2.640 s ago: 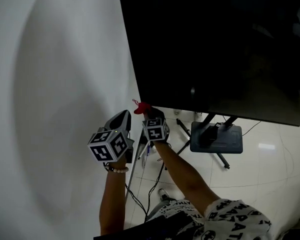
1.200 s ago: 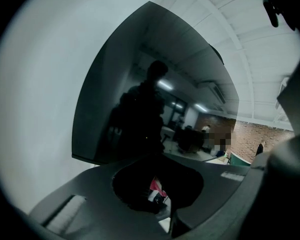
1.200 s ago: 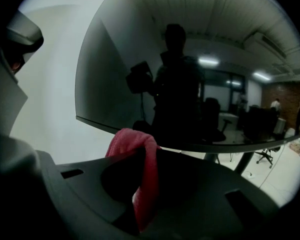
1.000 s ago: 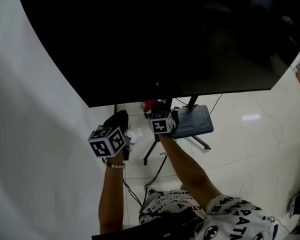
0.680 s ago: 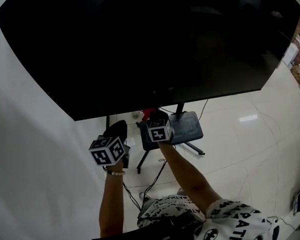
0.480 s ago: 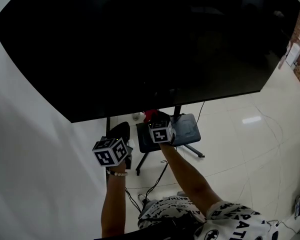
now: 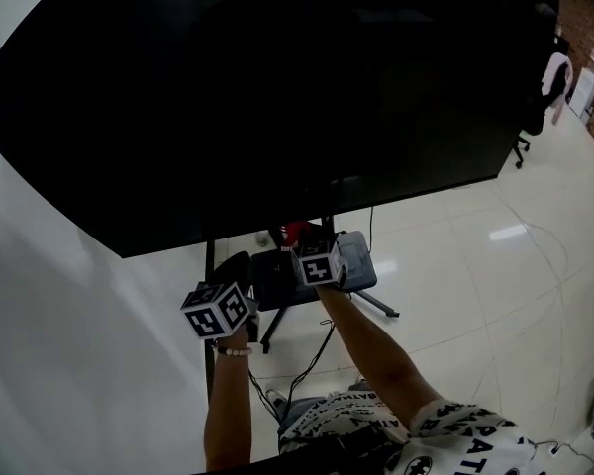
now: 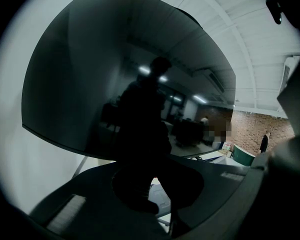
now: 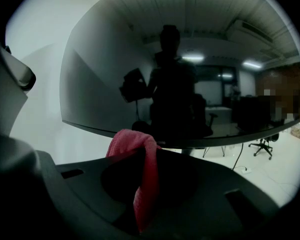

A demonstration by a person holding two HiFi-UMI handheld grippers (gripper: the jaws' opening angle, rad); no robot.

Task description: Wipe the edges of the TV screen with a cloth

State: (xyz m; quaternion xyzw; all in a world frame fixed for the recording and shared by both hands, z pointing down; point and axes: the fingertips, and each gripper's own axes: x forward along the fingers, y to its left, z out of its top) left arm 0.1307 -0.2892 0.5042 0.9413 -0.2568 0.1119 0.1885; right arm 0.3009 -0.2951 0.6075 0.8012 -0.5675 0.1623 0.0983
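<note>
Cloth [image 9: 143, 170] under TV screen [image 7: 277, 87], stand base [image 7: 360, 265] nearby

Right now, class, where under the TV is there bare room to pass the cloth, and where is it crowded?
Free: below the TV, right of the right gripper, over bare floor. Crowded: the stand base near the left gripper.

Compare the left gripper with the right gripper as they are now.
The right gripper is shut on a red cloth; the left gripper holds nothing, its jaws close together. In the head view the right gripper sits higher, just under the TV and its lower edge, while the left gripper hangs lower and further left. Both point toward the TV.
</note>
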